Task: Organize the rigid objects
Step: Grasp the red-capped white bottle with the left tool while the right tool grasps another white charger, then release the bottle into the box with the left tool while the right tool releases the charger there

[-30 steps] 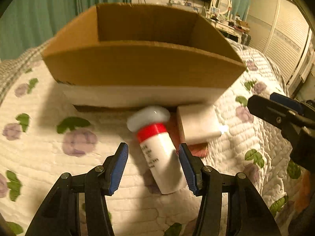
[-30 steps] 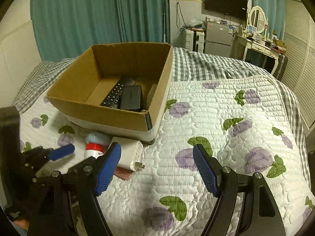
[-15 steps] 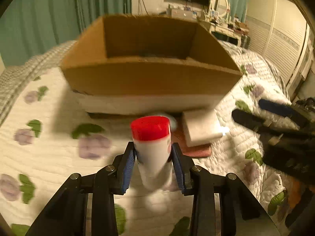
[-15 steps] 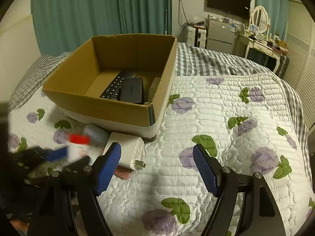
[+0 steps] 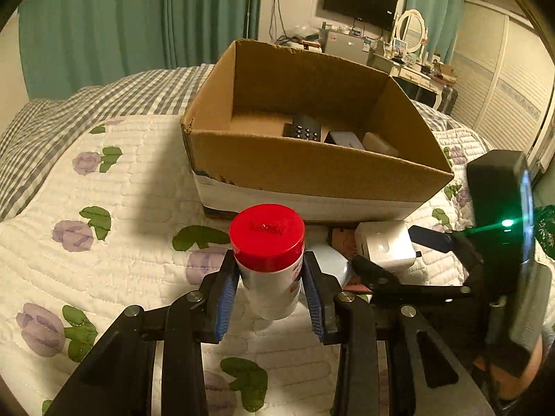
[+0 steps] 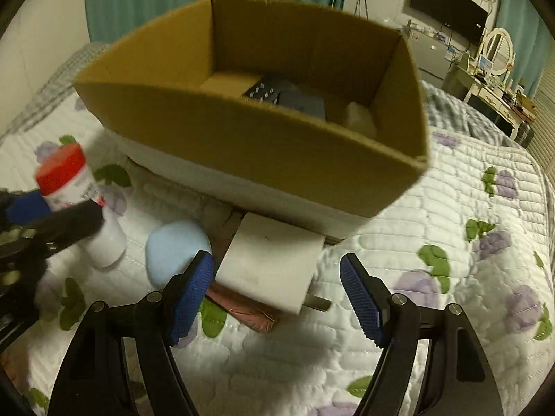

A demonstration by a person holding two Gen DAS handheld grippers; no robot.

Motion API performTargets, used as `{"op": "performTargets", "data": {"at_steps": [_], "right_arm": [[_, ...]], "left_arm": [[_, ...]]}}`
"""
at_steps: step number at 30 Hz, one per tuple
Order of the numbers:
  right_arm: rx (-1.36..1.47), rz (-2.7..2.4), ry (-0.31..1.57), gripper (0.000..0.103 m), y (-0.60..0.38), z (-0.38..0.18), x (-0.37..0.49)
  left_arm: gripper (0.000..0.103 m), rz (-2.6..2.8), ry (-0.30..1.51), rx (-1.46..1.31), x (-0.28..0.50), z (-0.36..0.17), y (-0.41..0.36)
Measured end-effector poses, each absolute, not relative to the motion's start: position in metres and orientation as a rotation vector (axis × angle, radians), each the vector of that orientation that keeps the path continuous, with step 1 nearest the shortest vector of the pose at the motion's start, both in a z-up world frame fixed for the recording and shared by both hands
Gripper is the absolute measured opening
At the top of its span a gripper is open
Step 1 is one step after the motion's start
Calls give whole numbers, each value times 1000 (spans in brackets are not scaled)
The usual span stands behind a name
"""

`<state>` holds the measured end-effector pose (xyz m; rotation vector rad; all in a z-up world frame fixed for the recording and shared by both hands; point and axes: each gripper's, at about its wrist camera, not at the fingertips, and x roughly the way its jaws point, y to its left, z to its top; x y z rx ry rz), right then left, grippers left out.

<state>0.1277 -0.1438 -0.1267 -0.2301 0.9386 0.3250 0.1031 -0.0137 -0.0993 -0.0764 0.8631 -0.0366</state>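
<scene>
Left gripper (image 5: 269, 291) clenched on red-capped bottle (image 5: 269, 263), upright, ready to clear cardboard box (image 5: 312, 170) wall. Right gripper (image 6: 277, 294) released, straddling white charger (image 6: 270, 263) at box front.

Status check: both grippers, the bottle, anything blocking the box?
Left gripper shut on red-capped bottle, lifted. Right gripper open over white charger. Cardboard box open-topped, unobstructed.

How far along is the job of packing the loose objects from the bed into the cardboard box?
Done: a remote control and two small devices already lie in the cardboard box. In hand: the left gripper clamps the red-capped white bottle, lifted off the quilt. Left: the white charger, which the open right gripper brackets, the pale blue oval object and the brown wallet.
</scene>
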Motion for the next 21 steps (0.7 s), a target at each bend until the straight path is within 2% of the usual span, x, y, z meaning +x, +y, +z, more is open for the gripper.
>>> {"op": "performTargets", "data": {"at_steps": [2, 3, 12, 13, 14, 15, 21], "right_arm": [[-243, 310, 951, 71, -141, -132, 131], [-246, 308, 960, 65, -140, -135, 133], [-239, 345, 934, 63, -146, -122, 112], [-241, 348, 917, 62, -147, -115, 106], [-241, 355, 908, 53, -148, -109, 102], [-240, 360, 898, 51, -149, -102, 96], [-231, 395, 893, 51, -146, -88, 80]], "left_arm": [[37, -37, 863, -76, 103, -99, -14], [37, -37, 863, -76, 103, -99, -14], [37, -32, 828, -68, 91, -84, -15], [37, -33, 822, -68, 88, -81, -16], [37, -36, 814, -68, 85, -77, -17], [37, -39, 806, -68, 82, -73, -18], [37, -35, 785, -78, 68, -57, -18]]}}
